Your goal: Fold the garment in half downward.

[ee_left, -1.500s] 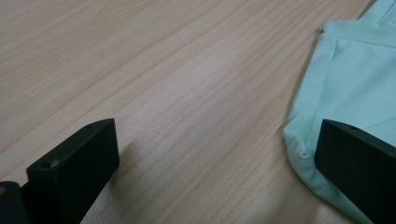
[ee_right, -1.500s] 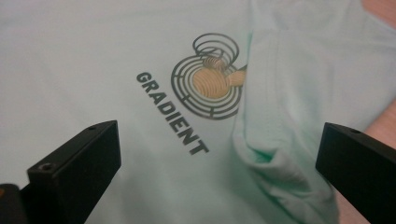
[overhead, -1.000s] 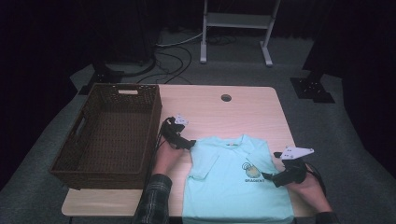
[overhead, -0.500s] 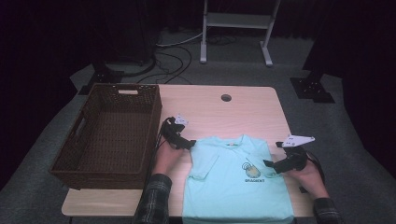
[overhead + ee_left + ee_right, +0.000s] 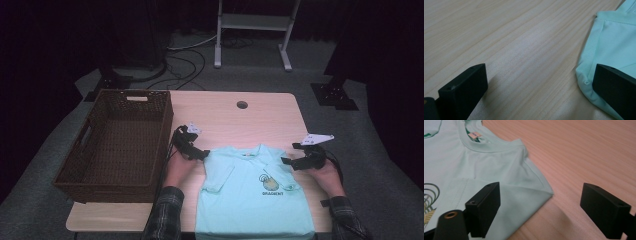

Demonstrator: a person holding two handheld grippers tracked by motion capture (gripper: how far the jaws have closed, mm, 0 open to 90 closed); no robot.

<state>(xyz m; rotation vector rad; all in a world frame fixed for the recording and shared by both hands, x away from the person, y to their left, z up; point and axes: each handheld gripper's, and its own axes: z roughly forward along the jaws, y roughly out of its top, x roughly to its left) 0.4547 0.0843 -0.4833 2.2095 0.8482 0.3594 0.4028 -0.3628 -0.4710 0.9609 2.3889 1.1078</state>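
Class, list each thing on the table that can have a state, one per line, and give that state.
T-shirt: flat, front up, both sleeves folded in.
Basket: upright, nothing in it.
Left hand-held gripper: open at the shirt's shoulder edge.
Right hand-held gripper: open, jaws just closing, shoulder corner between them, not pinched.

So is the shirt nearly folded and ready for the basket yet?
Partly. Both sleeves of the shirt already look tucked in over the front. Now the left gripper and right gripper sit open at its shoulder corners, the right one's jaws just closing in. Still left: folding the body; the basket holds nothing.
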